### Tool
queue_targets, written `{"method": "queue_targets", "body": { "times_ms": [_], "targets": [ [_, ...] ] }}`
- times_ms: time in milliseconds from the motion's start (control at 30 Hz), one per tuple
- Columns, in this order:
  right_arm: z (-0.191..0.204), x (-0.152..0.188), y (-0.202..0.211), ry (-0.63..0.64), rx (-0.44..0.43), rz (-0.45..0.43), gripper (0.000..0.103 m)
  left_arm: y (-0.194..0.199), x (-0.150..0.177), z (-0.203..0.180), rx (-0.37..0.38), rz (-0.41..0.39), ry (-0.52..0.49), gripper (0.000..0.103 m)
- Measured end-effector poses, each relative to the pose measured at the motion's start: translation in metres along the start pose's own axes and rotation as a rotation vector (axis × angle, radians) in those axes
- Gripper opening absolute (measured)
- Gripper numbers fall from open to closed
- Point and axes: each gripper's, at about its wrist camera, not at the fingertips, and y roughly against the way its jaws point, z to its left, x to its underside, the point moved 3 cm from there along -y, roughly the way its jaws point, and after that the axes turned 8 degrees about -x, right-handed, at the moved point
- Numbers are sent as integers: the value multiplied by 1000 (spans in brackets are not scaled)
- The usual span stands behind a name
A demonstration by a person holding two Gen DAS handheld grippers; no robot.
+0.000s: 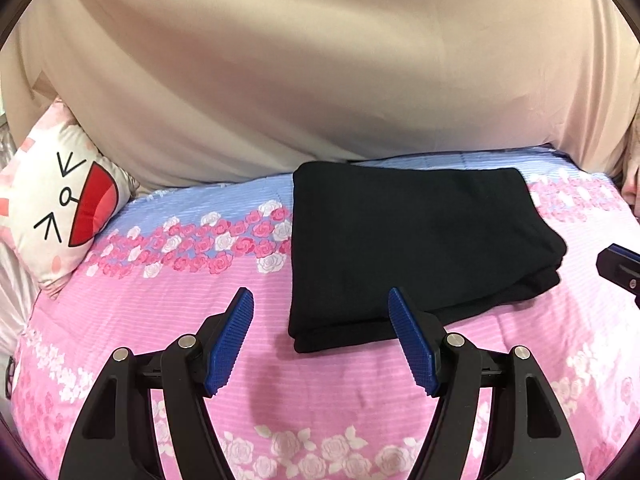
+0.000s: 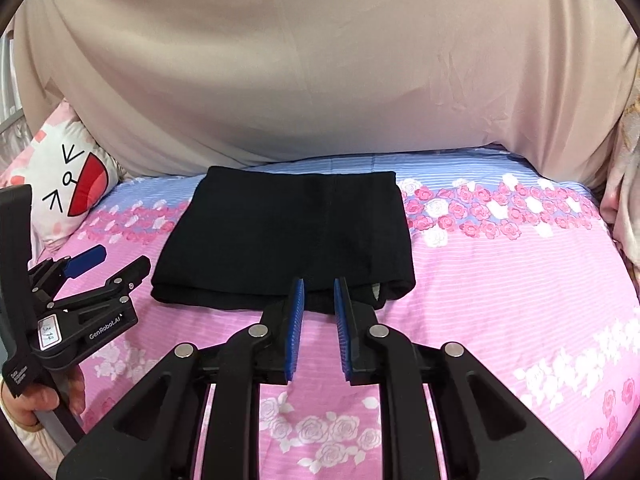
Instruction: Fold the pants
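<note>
The left gripper (image 1: 320,300) is spread wide and holds nothing; it hangs over the near left corner of the pants (image 1: 404,240); the right gripper (image 2: 319,286) has its jaws close together with a narrow gap, empty, above the pants' near edge; the pants lie folded in a black rectangle mid-bed (image 2: 520,280); a pillow (image 1: 60,208) rests at the far left corner.

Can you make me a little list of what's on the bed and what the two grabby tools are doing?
Pants: black fabric pants, folded into a flat stack
Surface: pink and blue rose-print bedsheet
Pillow: white cartoon-face pillow, at the bed's left edge
Left tool: open, holding nothing
Right tool: open by a narrow gap, holding nothing
Backdrop: beige draped cloth
</note>
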Motion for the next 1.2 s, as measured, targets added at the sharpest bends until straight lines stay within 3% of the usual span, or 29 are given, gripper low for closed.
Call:
{"method": "queue_targets", "body": {
  "times_ms": [167,200,233,300,367,433,533,633,733,833,867,900,933,967,1000,1200],
  "targets": [
    [-1,2,6,7,19,1,16,13,0,4,4,-18,6,68],
    [-6,2,3,15,40,9,21,12,1,6,7,-14,8,68],
    [-13,2,0,15,66,12,39,9,1,9,6,-5,14,68],
    [-37,6,-9,-9,140,40,62,-5,5,20,10,44,45,68],
    [-60,6,-17,-62,143,61,62,-23,11,31,40,108,79,69],
    [-73,3,-31,-109,81,95,64,-39,16,33,75,153,107,71],
    [-77,-1,-56,-95,88,141,69,-66,17,26,117,211,125,74],
    [-77,-3,-79,-70,107,169,83,-81,14,13,106,216,102,82],
    [-88,-1,-102,-104,99,210,84,-97,12,2,79,225,65,82],
    [-98,4,-121,-185,-11,240,83,-113,14,1,111,254,100,81],
    [-98,5,-124,-205,-59,247,77,-117,14,3,156,270,134,68],
    [-98,5,-123,-239,-116,245,60,-119,13,4,219,289,166,53],
    [-97,4,-120,-231,-125,242,46,-119,13,6,248,302,189,49],
    [-93,2,-112,-213,-124,233,41,-115,10,6,255,297,181,33],
    [-91,0,-105,-205,-123,219,35,-110,9,5,257,290,161,23],
    [-83,10,-65,-201,-175,166,26,-82,10,24,324,279,192,18]
  ]
}}
